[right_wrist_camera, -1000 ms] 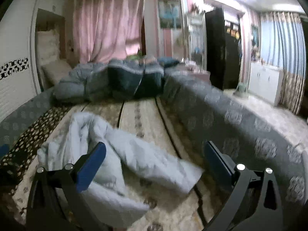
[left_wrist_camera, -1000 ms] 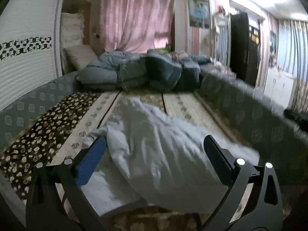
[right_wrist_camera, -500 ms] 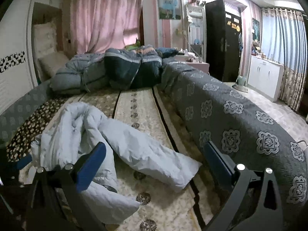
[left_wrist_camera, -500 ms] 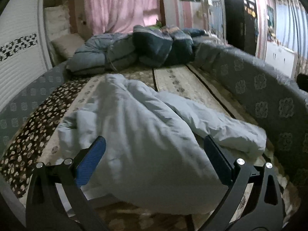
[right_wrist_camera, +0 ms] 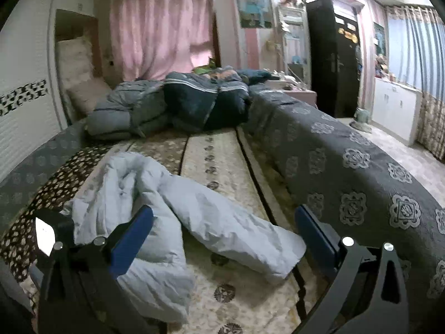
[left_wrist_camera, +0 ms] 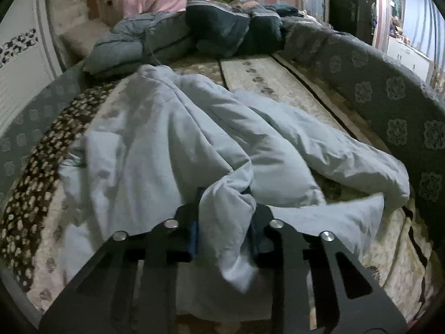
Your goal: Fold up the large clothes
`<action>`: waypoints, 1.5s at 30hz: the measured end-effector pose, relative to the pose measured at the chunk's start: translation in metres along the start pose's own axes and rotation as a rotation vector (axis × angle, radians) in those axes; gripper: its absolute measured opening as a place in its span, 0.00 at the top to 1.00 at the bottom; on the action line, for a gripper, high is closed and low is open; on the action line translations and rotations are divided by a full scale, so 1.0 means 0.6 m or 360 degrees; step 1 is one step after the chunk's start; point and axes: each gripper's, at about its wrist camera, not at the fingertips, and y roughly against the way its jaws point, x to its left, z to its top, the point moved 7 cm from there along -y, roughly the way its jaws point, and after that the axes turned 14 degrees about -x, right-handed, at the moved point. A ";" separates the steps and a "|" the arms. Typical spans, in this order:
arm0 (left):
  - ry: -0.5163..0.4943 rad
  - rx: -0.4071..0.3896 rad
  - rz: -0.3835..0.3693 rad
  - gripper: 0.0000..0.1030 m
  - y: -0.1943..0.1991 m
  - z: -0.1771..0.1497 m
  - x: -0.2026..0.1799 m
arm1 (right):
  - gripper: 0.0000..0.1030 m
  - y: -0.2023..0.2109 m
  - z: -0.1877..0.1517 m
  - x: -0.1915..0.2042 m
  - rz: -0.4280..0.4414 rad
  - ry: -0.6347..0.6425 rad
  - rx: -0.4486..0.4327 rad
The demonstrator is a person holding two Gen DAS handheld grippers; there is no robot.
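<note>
Bed [right_wrist_camera: 222, 150] fills most of both views: beige patterned cover with dark stripes running near to far, a brown spotted strip [left_wrist_camera: 41, 172] along its left side, and a grey medallion-print bedspread [right_wrist_camera: 347, 183] draped down the right side. Piled blue-grey and navy quilts [right_wrist_camera: 178, 105] sit across the far end, with pale pillows [right_wrist_camera: 78, 78] in the far-left corner against the white wardrobe [right_wrist_camera: 22, 117]. Pink curtains [right_wrist_camera: 161, 27] behind; black door [right_wrist_camera: 333, 61] and a white cabinet [right_wrist_camera: 395, 108] far right.

Task item: pale blue padded garment [left_wrist_camera: 167, 139], crumpled, lying on the near-left part of the bed. One long puffy section [right_wrist_camera: 230, 228], looks like a sleeve, runs out to the right across the beige cover; the bulk is bunched at left.

Left gripper [left_wrist_camera: 225, 222]: jaws closing, with a raised fold of the garment's near edge between them. Blue pads [left_wrist_camera: 193, 233] sit tight on both sides of that fold, so it's pinched.

Right gripper [right_wrist_camera: 222, 231]: jaws spread wide, nothing clamped. It's above the near end of the bed; the sleeve shows in the gap between its fingers [right_wrist_camera: 130, 239] in the right wrist view, but I can't tell whether either finger touches the fabric.

In the right wrist view, the left gripper's black body with a bright white patch shows at the near-left edge, right beside the garment's bunched part.
</note>
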 end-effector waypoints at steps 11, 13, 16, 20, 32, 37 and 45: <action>0.0198 -0.0090 0.0473 0.82 0.086 0.085 0.242 | 0.02 0.014 -0.006 -0.061 -0.0011 -0.0074 0.0024; 0.0240 -0.0093 0.0550 0.82 0.098 0.092 0.286 | 0.02 0.015 -0.006 -0.073 -0.0025 -0.0094 0.0021; 0.0282 -0.0085 0.0680 0.84 0.109 0.092 0.355 | 0.02 0.014 -0.006 -0.085 -0.0038 -0.0127 0.0022; 0.0355 -0.0048 0.0800 0.84 0.116 0.069 0.429 | 0.02 0.013 -0.007 -0.084 -0.0040 -0.0120 0.0021; 0.0360 -0.0197 0.0979 0.86 0.147 0.082 0.551 | 0.02 -0.017 -0.015 -0.074 -0.0102 -0.0074 0.0084; 0.0241 -0.0388 0.1102 1.00 0.203 0.124 0.619 | 0.02 -0.067 -0.018 -0.079 -0.0153 -0.0037 0.0110; 0.0350 -0.0402 0.0923 0.84 0.168 0.096 0.648 | 0.02 -0.193 -0.103 -0.052 -0.0131 -0.0064 0.0401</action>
